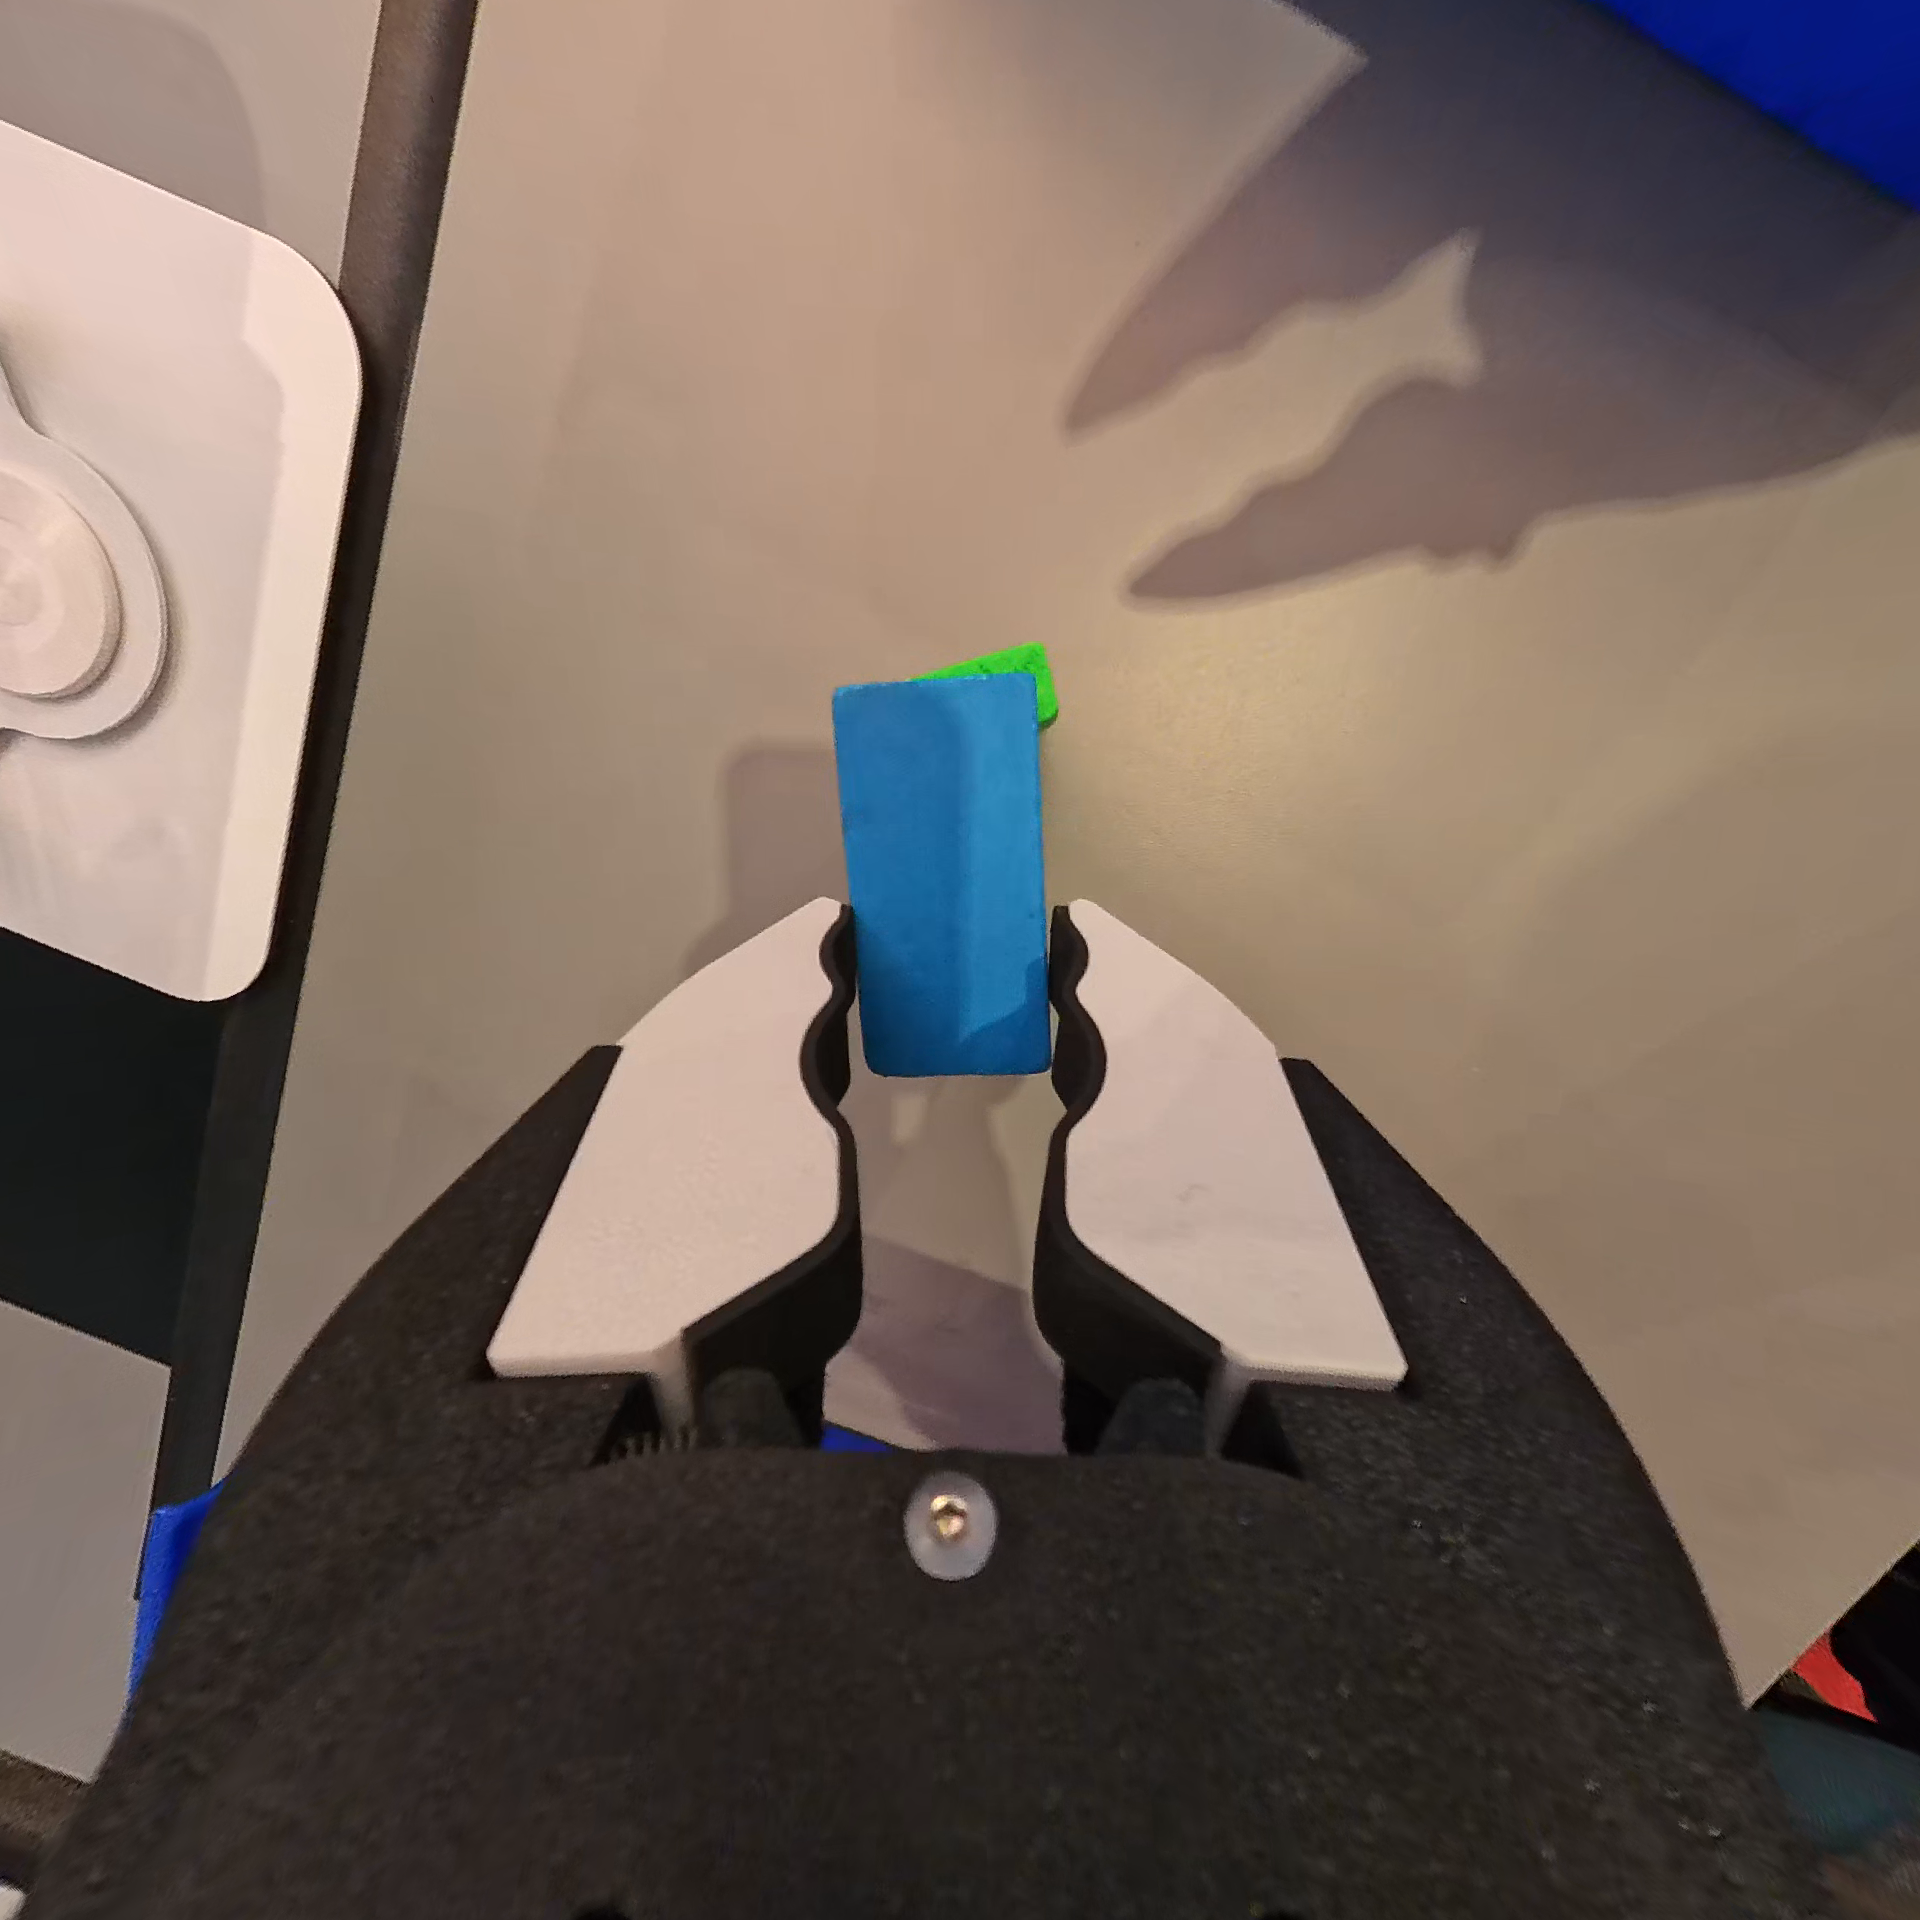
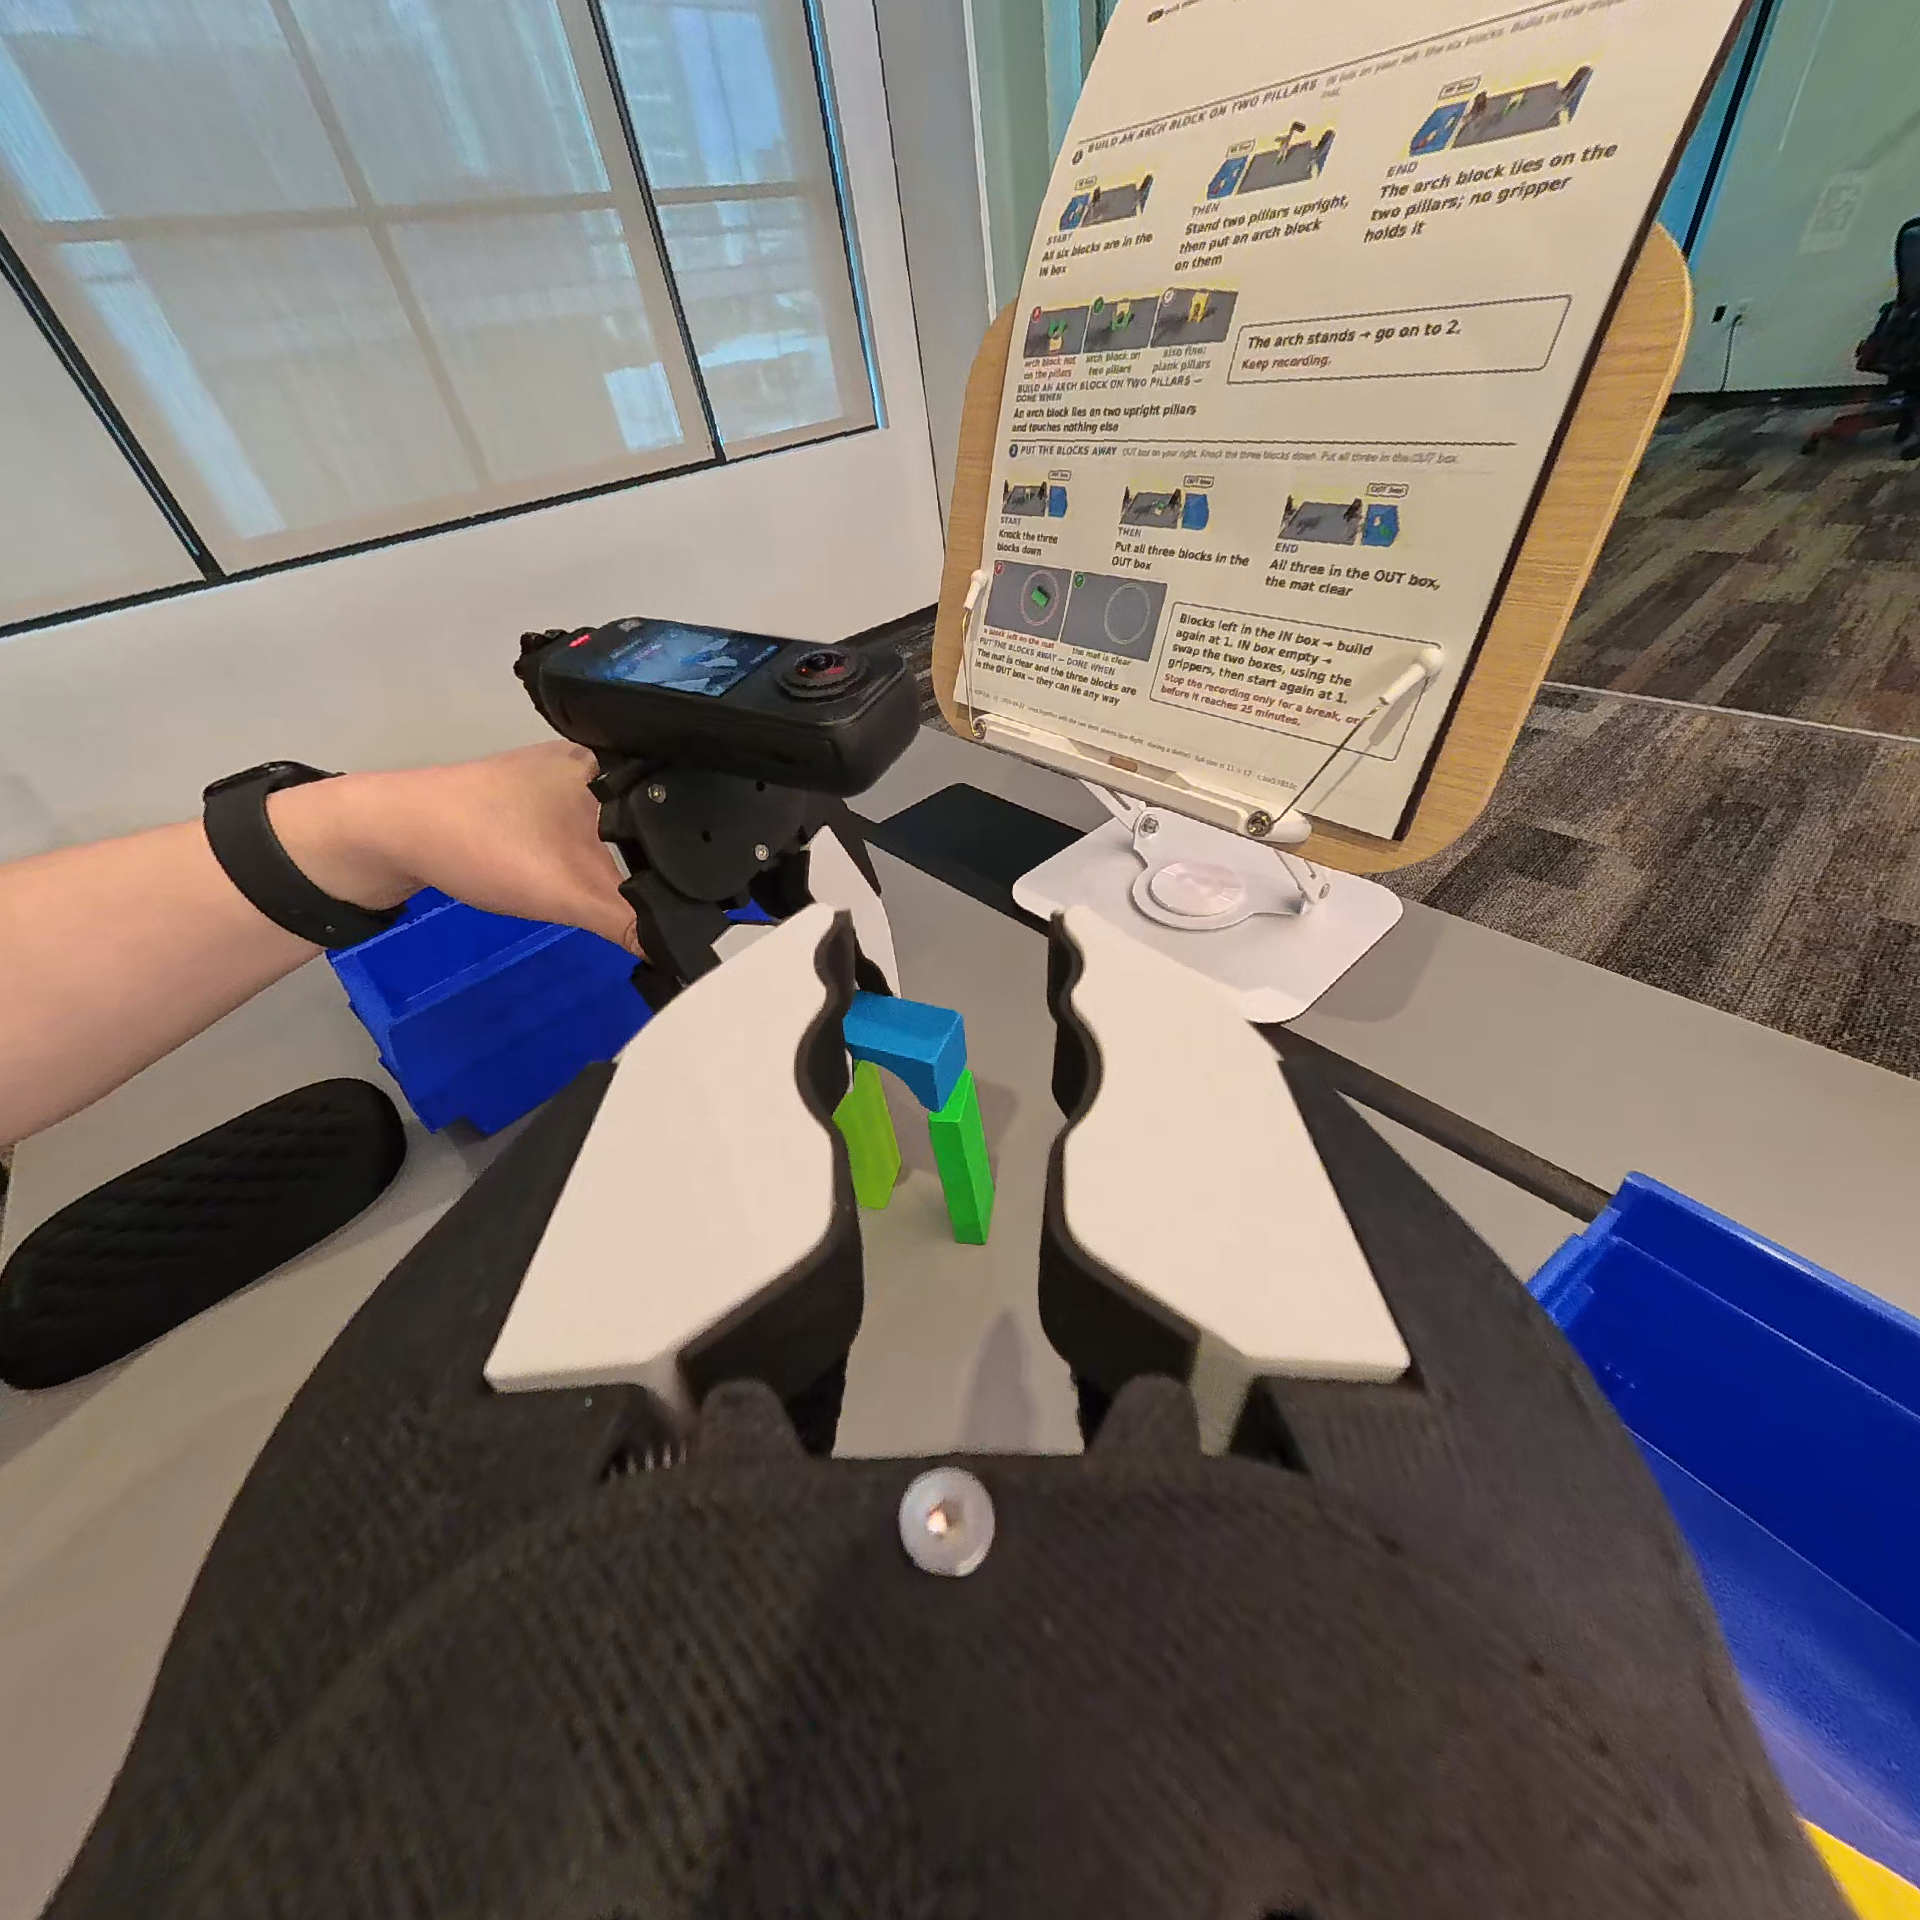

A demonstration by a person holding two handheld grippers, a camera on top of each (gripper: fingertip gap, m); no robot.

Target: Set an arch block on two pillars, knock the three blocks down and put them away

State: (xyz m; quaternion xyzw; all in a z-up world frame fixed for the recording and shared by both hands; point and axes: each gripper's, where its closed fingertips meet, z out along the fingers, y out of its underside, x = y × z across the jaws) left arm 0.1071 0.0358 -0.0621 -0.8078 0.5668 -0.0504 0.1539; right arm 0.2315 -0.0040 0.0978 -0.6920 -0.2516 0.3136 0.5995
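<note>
A blue arch block [image 1: 940,883] is clamped between the fingers of my left gripper [image 1: 951,920], seen from above. The top of a green pillar [image 1: 1013,670] peeks out beyond it. In the right wrist view the blue arch block [image 2: 904,1044] lies across the tops of two upright green pillars [image 2: 868,1143] [image 2: 961,1164] on the grey mat [image 2: 935,1351]. The left gripper [image 2: 871,982] comes down on it from above, held by a hand. My right gripper [image 2: 945,925] is open and empty, a short way in front of the arch, with the pillars showing between its fingers.
A blue bin [image 2: 488,1018] stands at the left behind the hand, and another blue bin [image 2: 1745,1382] at the right. An instruction sheet on a stand [image 2: 1247,416] with a white base [image 2: 1216,935] stands behind the arch. A black pad [image 2: 187,1226] lies front left. My hands' fingertips stand some 20 cm from each other.
</note>
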